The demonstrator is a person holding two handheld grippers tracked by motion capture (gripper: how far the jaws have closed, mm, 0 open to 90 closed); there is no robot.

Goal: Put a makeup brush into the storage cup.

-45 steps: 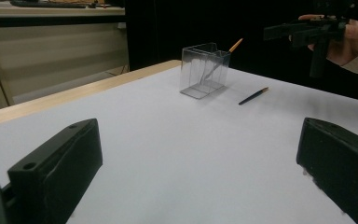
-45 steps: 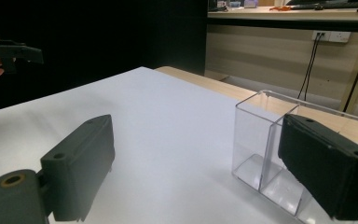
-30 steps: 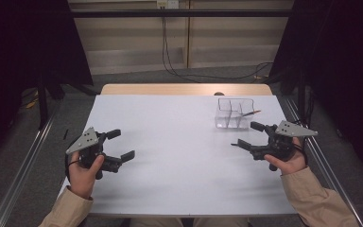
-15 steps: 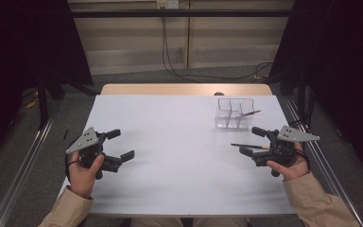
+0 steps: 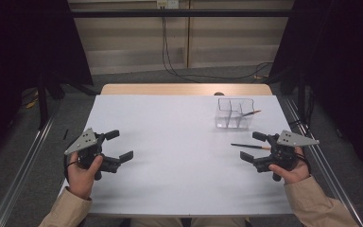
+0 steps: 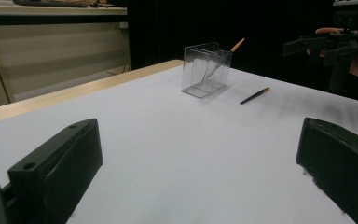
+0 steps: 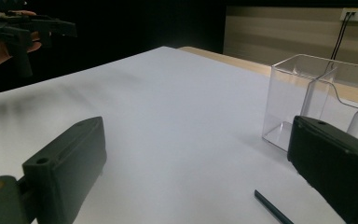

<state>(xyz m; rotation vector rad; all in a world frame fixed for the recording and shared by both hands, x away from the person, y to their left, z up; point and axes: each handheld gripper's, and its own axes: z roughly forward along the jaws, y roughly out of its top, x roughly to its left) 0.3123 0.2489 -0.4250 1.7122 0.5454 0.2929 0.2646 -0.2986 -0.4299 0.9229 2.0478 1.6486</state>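
Note:
A clear divided box (image 5: pixel 228 118) stands at the table's far right, with a thin orange-handled brush (image 5: pixel 251 113) leaning out of it. A second dark brush (image 5: pixel 238 145) lies flat on the white table (image 5: pixel 179 142) in front of the box. My right gripper (image 5: pixel 251 147) is open, held just above the table, its jaws either side of that brush's near end (image 7: pixel 272 207). My left gripper (image 5: pixel 121 144) is open and holds nothing near the front left. From the left gripper view, the box (image 6: pixel 205 70), the lying brush (image 6: pixel 255 95) and the right gripper (image 6: pixel 328 44) sit across the table.
The table's wooden far edge (image 5: pixel 184 89) borders the white surface. Metal rails (image 5: pixel 312 142) run along both sides of the table, with dark floor beyond. The left gripper (image 7: pixel 28 28) appears far off in the right gripper view.
My right gripper has drawn back toward the front edge and a little to the right. The left gripper has stayed put.

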